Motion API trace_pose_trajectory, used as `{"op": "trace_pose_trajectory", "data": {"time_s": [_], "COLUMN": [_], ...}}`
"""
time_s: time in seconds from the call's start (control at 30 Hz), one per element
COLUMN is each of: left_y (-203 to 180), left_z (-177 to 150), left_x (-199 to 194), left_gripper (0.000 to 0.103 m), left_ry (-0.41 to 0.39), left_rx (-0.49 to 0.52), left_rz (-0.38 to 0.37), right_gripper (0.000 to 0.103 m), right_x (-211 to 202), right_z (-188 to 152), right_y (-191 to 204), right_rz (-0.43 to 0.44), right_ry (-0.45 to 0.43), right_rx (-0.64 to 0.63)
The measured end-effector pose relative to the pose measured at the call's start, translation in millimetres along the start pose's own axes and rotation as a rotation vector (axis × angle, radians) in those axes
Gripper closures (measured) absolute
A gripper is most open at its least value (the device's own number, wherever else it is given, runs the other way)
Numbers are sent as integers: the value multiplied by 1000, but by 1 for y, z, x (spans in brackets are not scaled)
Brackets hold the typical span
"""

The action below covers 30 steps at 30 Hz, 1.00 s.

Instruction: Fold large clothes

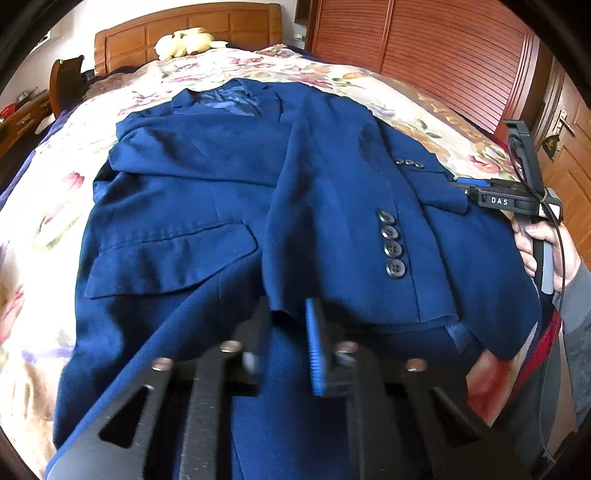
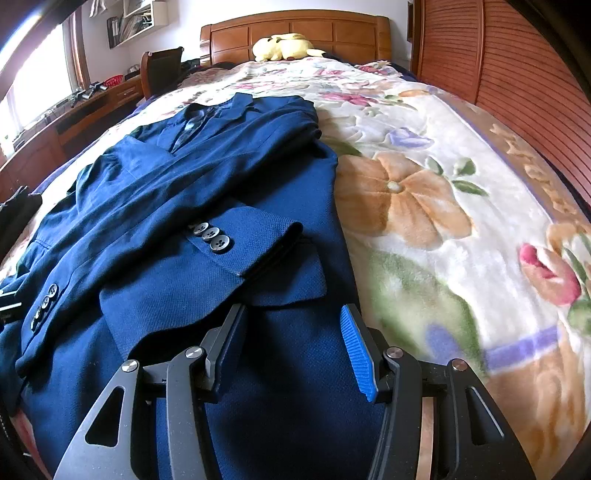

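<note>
- Left gripper [image 1: 291, 343] first: jaws nearly together, pinching the jacket's bottom hem fabric just below the cuff of the sleeve laid across the front. Looks like a grip taken to lift the hem & fold upward.
- Right gripper [image 2: 295, 343]: about half wide, nothing pressed between the pads; hangs over the hem on the other side, prob. waiting to pinch its own bit so both sides lift together.
- Bed [image 2: 424, 206] w/ floral blanket carries everything; flat, roomy surface for folding.
- Blue suit jacket [image 1: 207, 173]: spread on the bed's left part, collar toward the headboard [image 2: 295, 31], hem nearest the person.
- Both sleeves folded inward over the front, so the sides seem done; bottom-to-top fold prob. left.
- Sleeve cuff [image 2: 255, 240] w/ buttons rests on the pocket flap.
- Yellow plush toy [image 2: 286, 46] by the headboard, well apart.
- Containers: none in play.
</note>
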<state>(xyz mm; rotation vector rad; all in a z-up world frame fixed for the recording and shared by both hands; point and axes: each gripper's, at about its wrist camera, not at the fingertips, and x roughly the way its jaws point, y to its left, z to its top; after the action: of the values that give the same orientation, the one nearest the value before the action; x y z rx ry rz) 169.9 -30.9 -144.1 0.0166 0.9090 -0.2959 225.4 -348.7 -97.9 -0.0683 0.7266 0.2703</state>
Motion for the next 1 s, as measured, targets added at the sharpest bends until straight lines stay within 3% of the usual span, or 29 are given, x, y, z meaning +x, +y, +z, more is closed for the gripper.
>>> {"op": "trace_pose_trajectory", "data": {"time_s": [0.07, 0.3, 0.5, 0.63, 0.73, 0.77, 1.0], "left_y": [1, 18, 40, 53, 64, 69, 97], "left_z": [4, 33, 39, 23, 5, -2, -37], "left_x": [-5, -44, -45, -58, -74, -80, -99], "left_gripper": [98, 100, 99, 80, 76, 70, 67], "left_ry": [-17, -142, -99, -91, -81, -76, -44], "left_rx": [-6, -50, -67, -75, -83, -91, -138], "left_rz": [-17, 10, 113, 114, 138, 150, 215], "right_gripper": [49, 49, 48, 48, 48, 48, 48], "right_x": [1, 1, 2, 2, 2, 3, 2], "right_z": [0, 0, 0, 0, 0, 0, 0], "right_y": [0, 0, -1, -1, -1, 0, -1], "right_rz": [2, 2, 5, 5, 5, 5, 4], "right_ry": [1, 2, 4, 4, 4, 4, 4], "right_rx": [1, 1, 3, 3, 3, 3, 2]}}
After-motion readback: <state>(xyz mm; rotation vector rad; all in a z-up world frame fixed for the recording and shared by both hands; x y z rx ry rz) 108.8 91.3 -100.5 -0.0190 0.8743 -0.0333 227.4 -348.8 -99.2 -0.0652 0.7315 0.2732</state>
